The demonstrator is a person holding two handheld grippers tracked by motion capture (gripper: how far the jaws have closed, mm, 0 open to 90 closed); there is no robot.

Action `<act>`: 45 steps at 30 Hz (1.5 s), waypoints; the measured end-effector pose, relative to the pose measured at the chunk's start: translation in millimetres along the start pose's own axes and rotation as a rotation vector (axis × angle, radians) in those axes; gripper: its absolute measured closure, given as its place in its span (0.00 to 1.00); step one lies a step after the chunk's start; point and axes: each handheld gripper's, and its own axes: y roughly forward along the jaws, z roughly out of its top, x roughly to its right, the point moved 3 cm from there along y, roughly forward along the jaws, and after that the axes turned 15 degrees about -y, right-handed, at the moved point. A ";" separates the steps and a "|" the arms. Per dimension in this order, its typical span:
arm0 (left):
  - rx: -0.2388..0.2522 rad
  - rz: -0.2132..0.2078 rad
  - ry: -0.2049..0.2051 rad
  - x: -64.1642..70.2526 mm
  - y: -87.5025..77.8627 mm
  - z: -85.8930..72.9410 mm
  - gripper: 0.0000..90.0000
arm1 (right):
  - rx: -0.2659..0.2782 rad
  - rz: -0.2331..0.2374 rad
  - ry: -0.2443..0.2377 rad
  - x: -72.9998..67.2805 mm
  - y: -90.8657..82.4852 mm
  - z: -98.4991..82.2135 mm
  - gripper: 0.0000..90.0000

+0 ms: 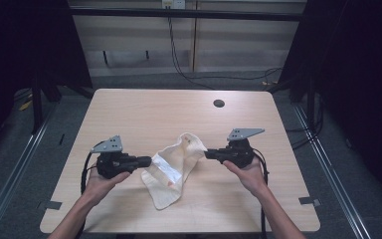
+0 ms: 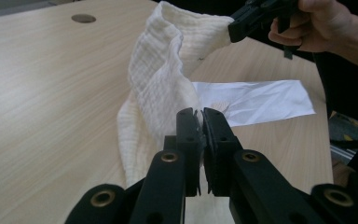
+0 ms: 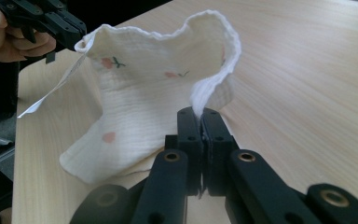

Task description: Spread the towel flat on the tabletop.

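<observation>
Left gripper (image 1: 148,161): fingers (image 2: 189,133) clenched on one edge of the cream cloth (image 1: 171,167). Right gripper (image 1: 208,154): fingers (image 3: 214,130) clenched on the opposite edge. The cloth hangs between the two, its lower end resting on the counter (image 1: 144,112). A white label (image 2: 256,100) shows along the cloth.

Both forearms reach in level; the left gripper (image 1: 148,160) and right gripper (image 1: 208,154) (jaws clamped together) face each other above the table (image 1: 129,109).
</observation>
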 end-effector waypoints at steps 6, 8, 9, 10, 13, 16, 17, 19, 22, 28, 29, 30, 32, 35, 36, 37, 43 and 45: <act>0.017 0.001 -0.004 -1.7 -9.1 11.0 0.96 | 0.018 -0.008 -0.023 3.4 -19.3 15.3 0.97; 0.024 0.002 0.002 -0.1 -12.7 15.8 0.96 | 0.029 -0.014 -0.026 4.7 -25.6 20.9 0.97; 0.033 0.002 0.000 1.1 -14.7 18.8 0.96 | 0.035 -0.019 -0.025 5.6 -28.8 23.8 0.97; 0.037 0.000 0.003 2.1 -16.8 21.9 0.96 | 0.042 -0.022 -0.026 6.4 -31.4 26.7 0.97; 0.061 -0.002 0.018 6.6 -23.3 31.9 0.96 | 0.050 -0.033 -0.041 6.9 -39.3 36.1 0.97; 0.075 -0.003 0.030 12.3 -28.7 41.1 0.96 | 0.074 -0.042 -0.062 5.9 -49.0 46.8 0.97; 0.081 -0.003 0.038 14.2 -30.4 44.0 0.96 | 0.084 -0.045 -0.066 5.8 -52.8 50.6 0.97; 0.096 -0.011 0.044 17.6 -34.3 49.2 0.96 | 0.091 -0.053 -0.074 5.7 -60.5 57.6 0.97; 0.116 -0.014 0.050 21.4 -37.5 53.4 0.96 | 0.095 -0.066 -0.092 5.0 -71.4 66.3 0.97; 0.129 -0.008 0.058 24.1 -41.1 61.3 0.96 | 0.100 -0.080 -0.108 6.2 -86.0 77.5 0.97; 0.136 -0.011 0.060 25.8 -43.1 63.9 0.96 | 0.105 -0.084 -0.114 5.9 -88.8 80.2 0.97; 0.141 -0.012 0.068 27.5 -45.4 66.7 0.96 | 0.111 -0.086 -0.118 5.5 -91.8 83.0 0.97; 0.157 -0.006 0.077 31.3 -50.6 71.7 0.96 | 0.116 -0.099 -0.131 4.5 -97.7 88.0 0.97; 0.184 -0.010 0.082 34.8 -59.1 75.9 0.96 | 0.125 -0.105 -0.136 2.0 -104.4 91.3 0.97; 0.184 -0.002 0.088 35.6 -61.1 76.3 0.96 | 0.129 -0.107 -0.139 1.3 -106.6 91.6 0.97; 0.183 -0.001 0.090 36.6 -62.8 76.4 0.96 | 0.128 -0.106 -0.139 0.2 -108.6 91.7 0.97; 0.189 -0.017 0.102 43.9 -69.3 78.6 0.96 | 0.092 -0.095 -0.151 -11.8 -112.4 87.6 0.97; 0.198 -0.022 0.107 47.9 -71.7 80.3 0.96 | 0.094 -0.096 -0.158 -16.8 -115.6 88.3 0.97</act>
